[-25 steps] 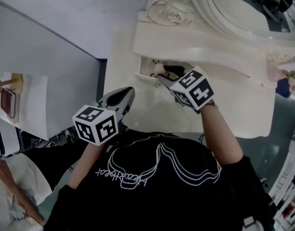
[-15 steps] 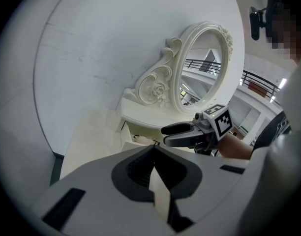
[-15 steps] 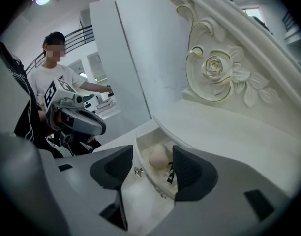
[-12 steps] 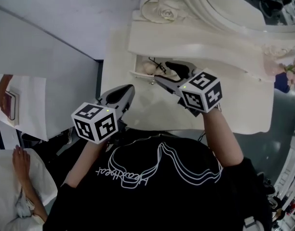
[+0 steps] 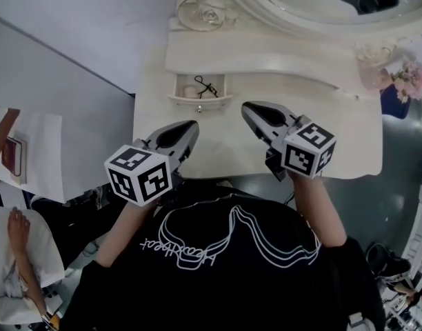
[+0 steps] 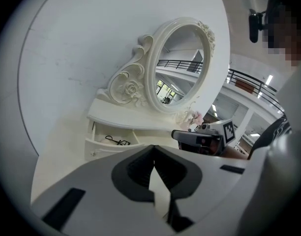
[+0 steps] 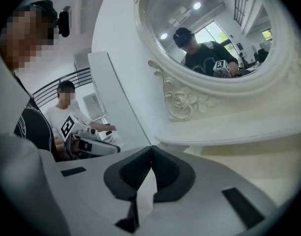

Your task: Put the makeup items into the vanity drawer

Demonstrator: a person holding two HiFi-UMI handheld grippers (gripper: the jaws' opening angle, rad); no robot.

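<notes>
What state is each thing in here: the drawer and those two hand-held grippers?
Drawer: open, black eyelash curler inside.
Left hand-held gripper: shut, empty.
Right hand-held gripper: shut, jaws just closed, nothing between them.

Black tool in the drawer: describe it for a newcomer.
On the cream carved vanity table, look into the small open drawer. The thin black loop-handled tool lies beside a pale rounded item; it is the only dark thing inside.
</notes>
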